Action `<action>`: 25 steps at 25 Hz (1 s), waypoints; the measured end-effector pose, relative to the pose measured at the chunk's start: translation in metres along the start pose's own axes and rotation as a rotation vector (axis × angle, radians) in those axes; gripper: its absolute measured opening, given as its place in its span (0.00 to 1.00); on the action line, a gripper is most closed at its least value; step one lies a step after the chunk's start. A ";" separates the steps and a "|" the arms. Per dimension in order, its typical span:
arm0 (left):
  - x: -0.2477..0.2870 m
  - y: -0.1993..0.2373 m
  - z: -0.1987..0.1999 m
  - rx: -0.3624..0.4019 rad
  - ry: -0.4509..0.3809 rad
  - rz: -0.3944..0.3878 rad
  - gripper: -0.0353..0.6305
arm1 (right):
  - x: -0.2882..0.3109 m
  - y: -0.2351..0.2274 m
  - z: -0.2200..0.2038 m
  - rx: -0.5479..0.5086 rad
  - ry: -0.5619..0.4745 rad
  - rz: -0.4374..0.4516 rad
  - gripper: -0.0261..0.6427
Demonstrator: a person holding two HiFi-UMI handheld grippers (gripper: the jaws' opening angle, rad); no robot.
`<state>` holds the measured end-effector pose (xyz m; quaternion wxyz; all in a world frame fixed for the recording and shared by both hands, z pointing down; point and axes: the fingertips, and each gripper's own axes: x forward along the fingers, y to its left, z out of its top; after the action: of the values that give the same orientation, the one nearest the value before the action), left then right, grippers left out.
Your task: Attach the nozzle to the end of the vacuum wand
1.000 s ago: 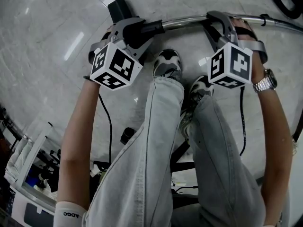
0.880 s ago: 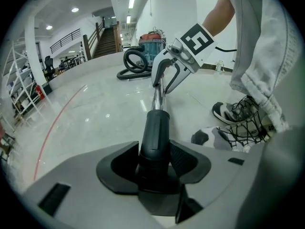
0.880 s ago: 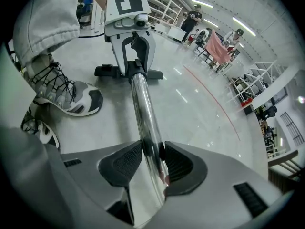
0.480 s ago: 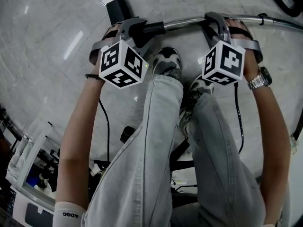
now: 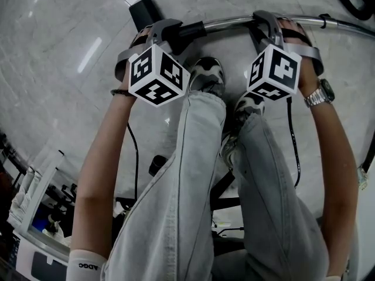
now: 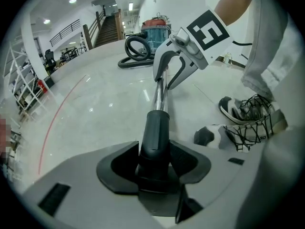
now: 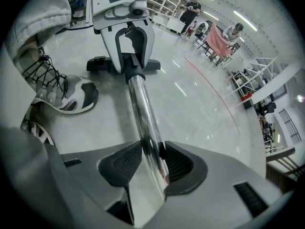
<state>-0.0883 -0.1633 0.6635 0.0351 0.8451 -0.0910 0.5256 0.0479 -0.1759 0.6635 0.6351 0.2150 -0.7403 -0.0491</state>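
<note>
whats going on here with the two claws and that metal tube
A person stands over a vacuum wand held low over the floor. The right claw grips its chrome shaft, and the left claw grips the black nozzle neck at its end. The two parts already meet; whether they are locked can't be told.

wand (image 5: 234,23) crosswise ahead of shoes (image 5: 206,78) — nozzle (image 5: 145,9) at its left end, left gripper (image 5: 169,33) on nozzle, right gripper (image 5: 266,23) further right on wand.
</note>
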 end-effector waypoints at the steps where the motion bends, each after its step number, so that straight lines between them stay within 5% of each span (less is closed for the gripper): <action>1: 0.000 0.000 0.000 0.000 0.005 -0.003 0.34 | 0.000 0.000 0.000 -0.001 0.001 -0.001 0.27; 14: 0.006 -0.003 0.001 0.027 0.047 -0.013 0.34 | 0.002 0.006 0.003 -0.026 0.012 -0.004 0.27; 25: 0.007 -0.004 0.004 -0.011 -0.009 -0.005 0.35 | 0.002 0.006 -0.003 0.205 -0.042 0.104 0.30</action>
<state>-0.0810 -0.1607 0.6677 0.0407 0.8476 -0.0918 0.5210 0.0494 -0.1707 0.6683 0.5958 0.2390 -0.7648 0.0552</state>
